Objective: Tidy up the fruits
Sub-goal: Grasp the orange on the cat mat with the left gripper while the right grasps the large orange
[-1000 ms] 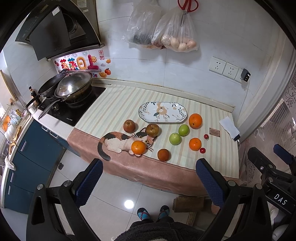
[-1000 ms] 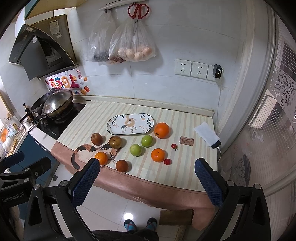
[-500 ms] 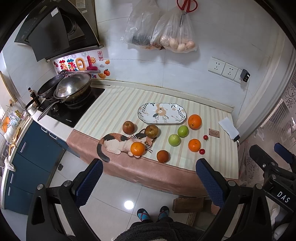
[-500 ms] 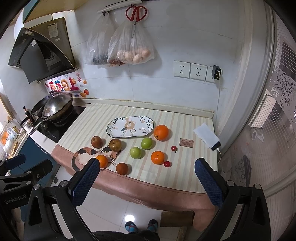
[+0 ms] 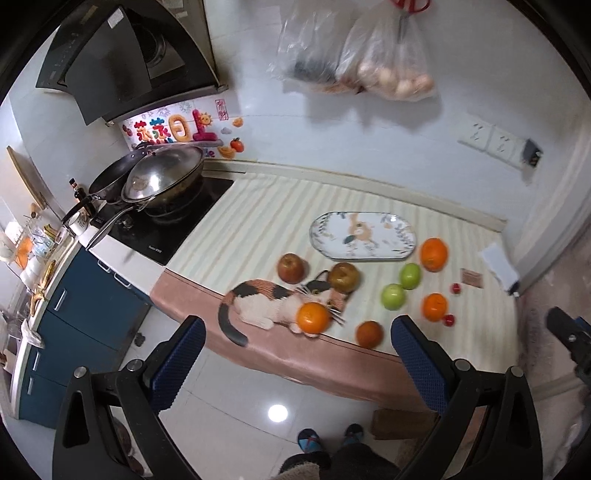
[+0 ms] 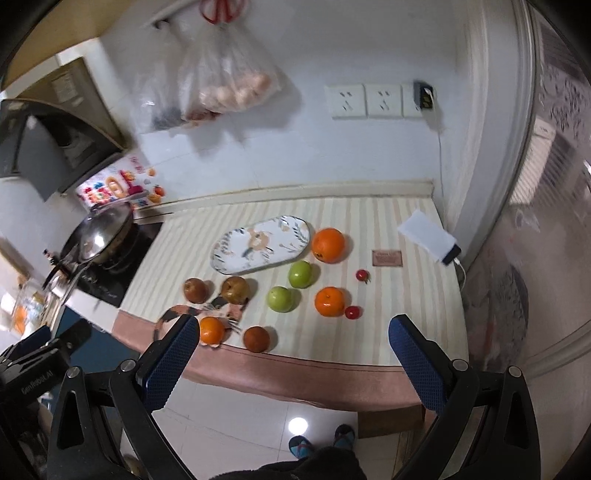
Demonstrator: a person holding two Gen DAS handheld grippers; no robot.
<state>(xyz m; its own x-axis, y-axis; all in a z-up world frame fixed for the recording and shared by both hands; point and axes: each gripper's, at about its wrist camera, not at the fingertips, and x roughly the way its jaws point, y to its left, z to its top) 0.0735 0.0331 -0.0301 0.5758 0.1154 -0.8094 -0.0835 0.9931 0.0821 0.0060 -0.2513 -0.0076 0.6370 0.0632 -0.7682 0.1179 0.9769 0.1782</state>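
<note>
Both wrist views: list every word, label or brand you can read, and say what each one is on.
"蒸蒸日上": colourful wall sticker under the range hood.
"GenRobot.AI": body of the left tongs, seen in the right wrist view.
Too small or blurred to read: the red seal sticker, the hob's front label, the brown card on the counter, the range hood label.

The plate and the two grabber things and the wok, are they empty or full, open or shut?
Plate: empty, no fruit on it.
Left gripper: open, holding nothing.
Right gripper: open, holding nothing.
Wok: covered by a lid.
Hanging bags: full.
</note>
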